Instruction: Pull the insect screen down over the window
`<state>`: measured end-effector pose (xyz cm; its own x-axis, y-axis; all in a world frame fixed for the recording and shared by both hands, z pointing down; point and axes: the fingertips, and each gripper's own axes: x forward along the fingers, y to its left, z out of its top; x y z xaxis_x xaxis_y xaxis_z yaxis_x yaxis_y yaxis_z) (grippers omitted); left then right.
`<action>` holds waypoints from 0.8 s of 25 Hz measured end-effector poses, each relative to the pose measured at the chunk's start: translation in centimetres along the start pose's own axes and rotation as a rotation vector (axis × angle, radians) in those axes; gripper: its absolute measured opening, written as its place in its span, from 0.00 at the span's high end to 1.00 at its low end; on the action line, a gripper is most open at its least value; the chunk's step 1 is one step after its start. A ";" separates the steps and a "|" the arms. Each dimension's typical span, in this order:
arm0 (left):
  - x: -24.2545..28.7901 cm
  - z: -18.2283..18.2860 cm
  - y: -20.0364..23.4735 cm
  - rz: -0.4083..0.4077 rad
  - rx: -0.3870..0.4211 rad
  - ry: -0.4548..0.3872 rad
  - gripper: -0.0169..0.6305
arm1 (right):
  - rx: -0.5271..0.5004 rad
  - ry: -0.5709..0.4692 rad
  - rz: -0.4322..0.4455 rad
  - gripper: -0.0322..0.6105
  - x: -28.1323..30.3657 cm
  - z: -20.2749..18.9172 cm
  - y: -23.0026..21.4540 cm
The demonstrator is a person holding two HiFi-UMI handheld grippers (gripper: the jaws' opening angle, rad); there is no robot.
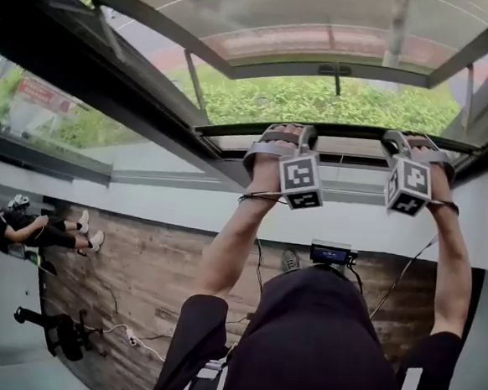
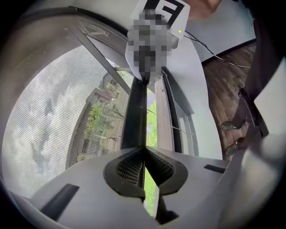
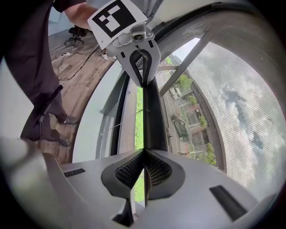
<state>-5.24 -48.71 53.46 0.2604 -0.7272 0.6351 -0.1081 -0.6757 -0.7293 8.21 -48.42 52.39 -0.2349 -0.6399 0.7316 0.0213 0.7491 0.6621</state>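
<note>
Closest to me, the ribbed pads point(image 2: 129, 167) of the left gripper point(image 2: 143, 156) are pressed together, and as far as I can judge they pinch the thin near edge of the screen's dark pull bar point(image 2: 136, 112), which starts right at the fingertips. The right gripper point(image 3: 144, 154) is clenched on the same bar in the same way, well apart from the left one.

My worry is that shallow bite. With so little of the bar between the fingers, a harder tug could let the pads slide off, and a sprung screen would likely run back up. If one hand leads the other, the bar could also tilt and bind at its ends.

The bar's long axis runs straight away from each set of fingertips toward the other gripper, so it lies across the window, about level. The mesh point(image 2: 53, 120) spreads from the bar's outer side in each gripper view. On the opposite side of the fingers a strip of open gap shows greenery point(image 2: 152, 120), so the window is not yet fully covered.
</note>
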 end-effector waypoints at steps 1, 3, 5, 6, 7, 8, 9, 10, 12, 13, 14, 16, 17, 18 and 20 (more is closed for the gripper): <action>0.4 -0.2 -0.2 -0.010 0.011 -0.006 0.94 | 0.007 0.018 -0.016 0.92 0.5 -0.3 0.0; 0.0 -2.4 0.4 -0.019 -0.003 0.007 0.94 | 0.020 0.004 -0.026 0.92 1.6 2.0 -0.8; 0.0 -3.6 0.1 -0.033 -0.015 0.029 0.94 | 0.022 0.003 -0.007 0.92 2.5 2.9 -0.5; 0.3 -3.8 -0.3 -0.044 -0.015 0.037 0.94 | 0.022 0.007 0.008 0.92 2.8 2.6 0.0; 0.8 -4.0 -0.9 -0.055 -0.012 0.046 0.94 | 0.024 0.011 0.026 0.92 3.2 2.4 0.6; 1.5 -4.3 -1.6 -0.067 -0.007 0.056 0.94 | 0.025 0.014 0.046 0.92 3.7 2.1 1.3; 2.2 -4.6 -2.4 -0.080 -0.007 0.064 0.94 | 0.024 0.017 0.064 0.92 4.4 1.9 2.1; 2.8 -4.8 -3.2 -0.094 -0.011 0.069 0.94 | 0.023 0.020 0.075 0.92 5.1 1.7 2.8; 3.9 -5.0 -4.7 -0.121 -0.029 0.076 0.94 | 0.023 0.016 0.082 0.92 6.7 1.3 3.9; 4.3 -5.1 -5.2 -0.132 -0.036 0.082 0.94 | 0.025 0.014 0.087 0.92 7.3 1.2 4.4; 4.7 -5.3 -5.6 -0.143 -0.040 0.088 0.94 | 0.027 0.015 0.096 0.92 7.8 1.2 4.8; 5.5 -5.9 -6.7 -0.167 -0.046 0.098 0.94 | 0.032 0.020 0.120 0.92 8.6 1.2 5.7; 6.0 -6.1 -7.3 -0.180 -0.053 0.102 0.94 | 0.033 0.022 0.131 0.92 9.1 1.2 6.2; 6.4 -6.3 -8.0 -0.192 -0.060 0.107 0.94 | 0.035 0.024 0.140 0.92 9.7 1.1 6.8; 7.2 -6.5 -9.0 -0.206 -0.072 0.117 0.94 | 0.040 0.030 0.153 0.92 10.6 0.7 7.8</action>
<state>-8.63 -48.65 66.29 0.1717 -0.5793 0.7968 -0.1331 -0.8151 -0.5639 5.17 -49.26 65.20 -0.2028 -0.5225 0.8282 0.0155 0.8439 0.5362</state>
